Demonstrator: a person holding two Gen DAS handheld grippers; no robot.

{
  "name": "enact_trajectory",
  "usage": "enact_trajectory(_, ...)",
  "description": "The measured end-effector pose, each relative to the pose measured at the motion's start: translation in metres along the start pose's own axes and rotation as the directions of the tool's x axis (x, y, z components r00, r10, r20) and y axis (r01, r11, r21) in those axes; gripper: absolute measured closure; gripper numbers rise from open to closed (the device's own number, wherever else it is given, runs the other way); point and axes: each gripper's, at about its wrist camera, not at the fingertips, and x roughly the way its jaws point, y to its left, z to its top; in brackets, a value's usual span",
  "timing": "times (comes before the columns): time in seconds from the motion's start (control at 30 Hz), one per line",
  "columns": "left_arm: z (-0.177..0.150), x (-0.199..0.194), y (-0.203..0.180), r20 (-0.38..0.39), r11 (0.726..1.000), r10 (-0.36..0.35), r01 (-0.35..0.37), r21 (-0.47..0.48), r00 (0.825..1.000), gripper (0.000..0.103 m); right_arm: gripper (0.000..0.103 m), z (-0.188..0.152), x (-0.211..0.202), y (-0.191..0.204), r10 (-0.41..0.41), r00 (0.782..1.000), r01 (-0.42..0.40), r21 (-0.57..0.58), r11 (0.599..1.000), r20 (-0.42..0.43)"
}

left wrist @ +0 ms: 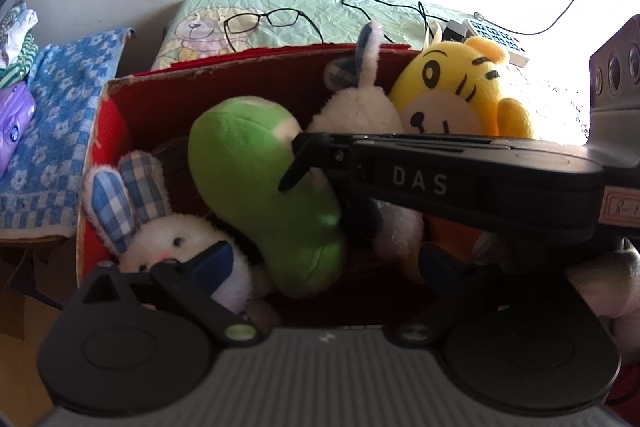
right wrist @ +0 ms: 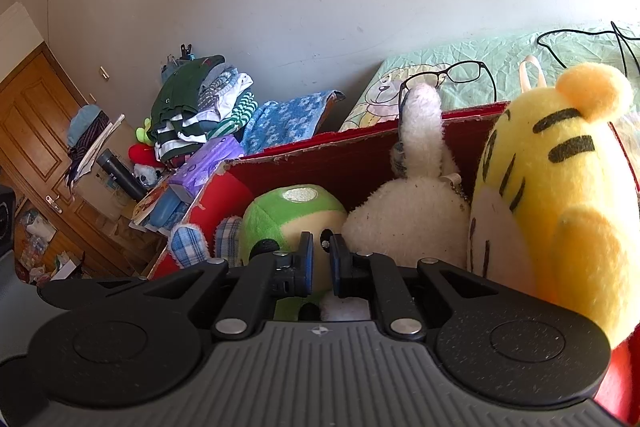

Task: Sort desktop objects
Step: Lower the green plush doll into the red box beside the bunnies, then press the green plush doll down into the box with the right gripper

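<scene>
A red cardboard box point(left wrist: 256, 67) holds plush toys: a green mushroom point(left wrist: 264, 195), a white bunny with blue checked ears point(left wrist: 168, 239), a second white bunny point(left wrist: 360, 107) and a yellow tiger point(left wrist: 460, 95). My left gripper point(left wrist: 324, 263) is open over the box, its blue pads either side of the green toy. My right gripper point(left wrist: 304, 163) reaches in from the right, fingertips at the green mushroom. In the right wrist view the right gripper point(right wrist: 320, 263) has a narrow gap between its pads, right at the green mushroom point(right wrist: 292, 215). I cannot tell whether it pinches it.
Black glasses point(left wrist: 264, 23) and black cables point(left wrist: 400, 7) lie on a green sheet point(left wrist: 320, 15) behind the box. A blue flowered towel point(left wrist: 60, 123) and a purple pack point(left wrist: 14, 123) lie left. Piled clothes point(right wrist: 200, 115) and a wooden door point(right wrist: 36, 131) stand further left.
</scene>
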Motion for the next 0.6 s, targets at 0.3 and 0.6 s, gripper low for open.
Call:
enact_trajectory(0.3,-0.0022,-0.002,-0.0011,0.012,1.0,0.012,-0.012,-0.007,1.0,0.004,0.092,-0.0002,-0.0008,0.0008,-0.001,1.0,0.001,-0.005,1.0,0.001)
enact_trajectory(0.6,-0.0044,-0.0011,-0.0014,0.033,1.0,0.009,-0.008,-0.02,0.999,0.002,0.091,-0.0003,0.0003,0.0022,0.005,1.0,-0.005,-0.021,1.0,-0.008)
